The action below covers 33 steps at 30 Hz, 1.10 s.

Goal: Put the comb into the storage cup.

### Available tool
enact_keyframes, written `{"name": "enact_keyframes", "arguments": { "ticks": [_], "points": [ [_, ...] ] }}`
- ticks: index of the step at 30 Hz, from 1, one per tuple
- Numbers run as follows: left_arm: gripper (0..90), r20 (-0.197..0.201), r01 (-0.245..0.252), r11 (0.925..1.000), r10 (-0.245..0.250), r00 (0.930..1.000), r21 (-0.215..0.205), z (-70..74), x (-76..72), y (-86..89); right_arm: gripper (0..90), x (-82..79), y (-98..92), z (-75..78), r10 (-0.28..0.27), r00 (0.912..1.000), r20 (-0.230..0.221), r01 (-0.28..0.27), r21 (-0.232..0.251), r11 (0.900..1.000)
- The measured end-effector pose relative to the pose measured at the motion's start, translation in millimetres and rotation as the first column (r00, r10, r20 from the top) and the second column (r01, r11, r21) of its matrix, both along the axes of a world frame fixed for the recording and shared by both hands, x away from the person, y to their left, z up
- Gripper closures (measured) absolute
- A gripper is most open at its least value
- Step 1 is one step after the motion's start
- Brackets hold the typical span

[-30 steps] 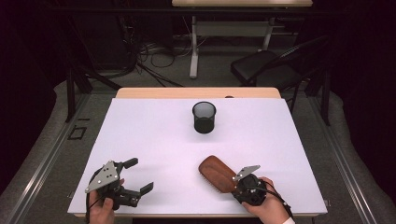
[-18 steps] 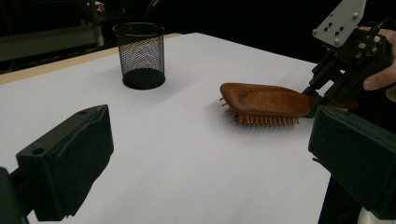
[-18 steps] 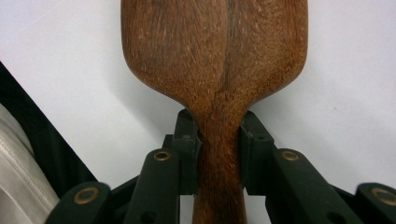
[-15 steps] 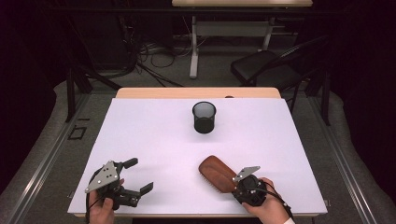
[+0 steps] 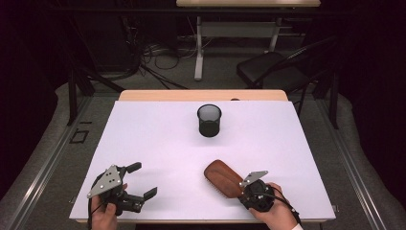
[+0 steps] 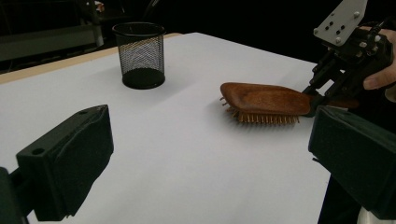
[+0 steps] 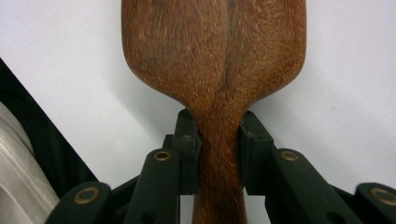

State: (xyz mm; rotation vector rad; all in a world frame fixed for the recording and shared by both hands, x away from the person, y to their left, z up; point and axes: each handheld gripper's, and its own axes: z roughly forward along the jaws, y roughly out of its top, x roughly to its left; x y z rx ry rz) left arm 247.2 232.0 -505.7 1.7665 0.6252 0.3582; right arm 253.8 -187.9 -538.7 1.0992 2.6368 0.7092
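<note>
The right gripper (image 7: 219, 140) is pinching the wooden hairbrush (image 5: 223, 178) handle near the table's front edge; the left gripper (image 5: 139, 181) is idling, jaws spread. Next, probably lifting toward the mesh cup (image 5: 209, 120).

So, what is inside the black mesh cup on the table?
The mesh cup looks empty: through its wire wall only a dark solid bottom shows, and nothing sticks out above the rim. A small flat thing lying on that bottom could stay hidden.
</note>
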Motion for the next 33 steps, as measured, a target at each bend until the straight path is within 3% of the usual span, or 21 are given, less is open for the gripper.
{"name": "enact_keyframes", "arguments": {
  "ticks": [11,21,33],
  "points": [
    [0.1,0.002,0.002,1.0,-0.002,1.0,0.003,0.0,0.1,-0.3,72.4,-0.3,-2.3,-0.1,0.002,1.0,0.007,-0.002,0.014,1.0],
    [0.1,0.001,0.001,1.0,-0.001,1.0,0.001,0.0,0.0,-0.2,72.4,0.3,-4.4,0.4,0.002,0.9993,0.037,-0.002,0.017,1.0],
    [0.1,-0.001,0.006,1.0,-0.006,1.0,0.001,-0.1,0.3,-0.7,72.4,1.0,-7.3,4.0,-0.022,0.9963,0.084,0.017,0.06,0.998]
  ]
}}
